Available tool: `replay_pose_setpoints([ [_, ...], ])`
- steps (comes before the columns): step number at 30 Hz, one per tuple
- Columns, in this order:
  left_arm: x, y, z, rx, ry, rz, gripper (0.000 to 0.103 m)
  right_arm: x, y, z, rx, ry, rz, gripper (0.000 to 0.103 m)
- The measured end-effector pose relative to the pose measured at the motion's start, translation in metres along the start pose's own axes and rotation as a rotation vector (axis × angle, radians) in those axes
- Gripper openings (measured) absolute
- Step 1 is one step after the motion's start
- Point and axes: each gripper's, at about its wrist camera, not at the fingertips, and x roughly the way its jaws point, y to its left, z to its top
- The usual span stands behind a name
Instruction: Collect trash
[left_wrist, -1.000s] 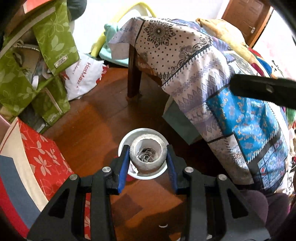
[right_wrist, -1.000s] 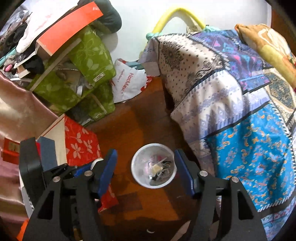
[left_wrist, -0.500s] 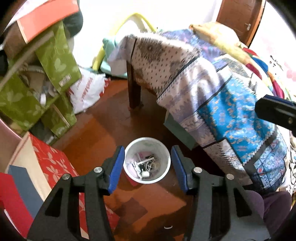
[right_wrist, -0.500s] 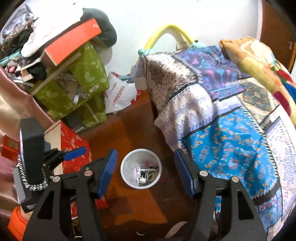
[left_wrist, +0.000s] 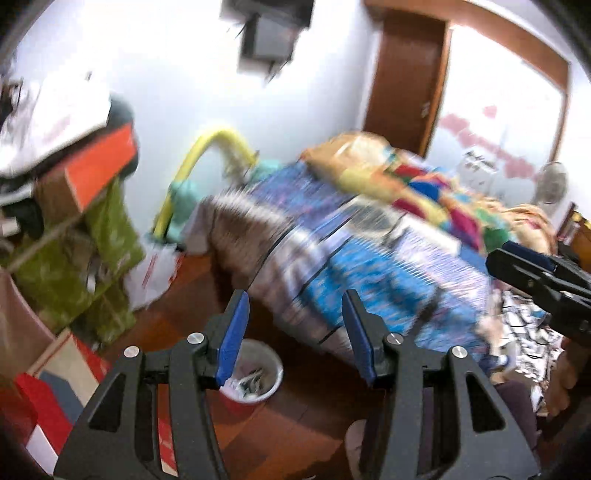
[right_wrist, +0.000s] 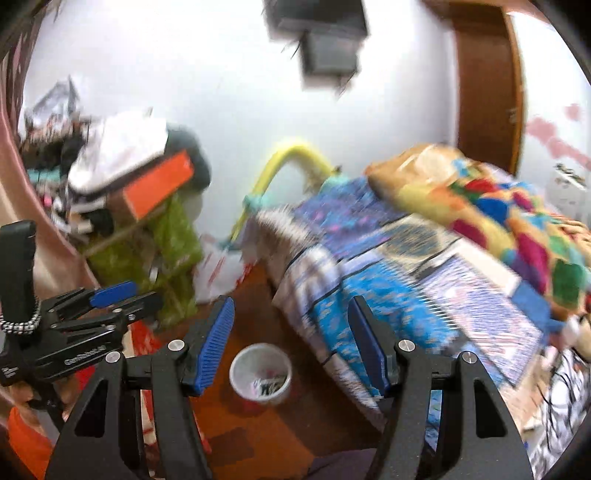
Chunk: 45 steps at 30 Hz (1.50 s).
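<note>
Both views are smeared by motion blur. The left gripper (left_wrist: 295, 332) is seen with jaws apart and nothing between the blue pads (left_wrist: 232, 336) — empty. The right gripper (right_wrist: 291, 339) is likewise spread, with nothing gripped.

The bin (left_wrist: 258, 369) is placed on the wood floor (left_wrist: 295, 424), just beside the bed's corner; in the right view the bin (right_wrist: 260, 373) is framed between the 2 fingers but lies well below them. Small scraps of trash (right_wrist: 271, 386) are noted inside; their kind cannot be told.

A patterned quilt (right_wrist: 388, 302) is draped over the bed. Green bags (left_wrist: 103, 236) and an orange box (left_wrist: 99, 170) are stacked at left — near the wall. A white plastic bag (left_wrist: 155, 273) is slumped on the floor.
</note>
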Motion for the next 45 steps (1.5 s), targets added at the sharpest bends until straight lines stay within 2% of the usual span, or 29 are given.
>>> replay_pose_setpoints([
  [6, -0.072, -0.049, 0.003, 0.082, -0.149, -0.113, 0.058, -0.086, -0.001, -0.008, 0.047, -0.192, -0.114, 0.061],
  [9, -0.099, -0.065, -0.002, 0.099, -0.189, -0.168, 0.059, -0.118, 0.004, -0.018, 0.068, -0.26, -0.164, 0.068],
  [12, -0.119, -0.074, -0.009, 0.116, -0.213, -0.196, 0.06, -0.144, 0.013, -0.032, 0.08, -0.326, -0.257, 0.073],
  [17, -0.144, -0.083, -0.025, 0.145, -0.226, -0.244, 0.069, -0.166, 0.022, -0.048, 0.089, -0.367, -0.365, 0.095],
  [19, -0.151, -0.085, -0.03, 0.167, -0.229, -0.236, 0.073, -0.171, 0.026, -0.053, 0.096, -0.379, -0.407, 0.103],
  [23, -0.161, -0.085, -0.039, 0.174, -0.245, -0.231, 0.09, -0.177, 0.032, -0.062, 0.091, -0.391, -0.512, 0.103],
  [29, -0.164, -0.085, -0.044, 0.179, -0.257, -0.226, 0.092, -0.179, 0.028, -0.072, 0.124, -0.349, -0.476, 0.103],
  [45, -0.158, -0.086, -0.05, 0.179, -0.236, -0.209, 0.092, -0.178, 0.027, -0.08, 0.143, -0.3, -0.455, 0.103],
])
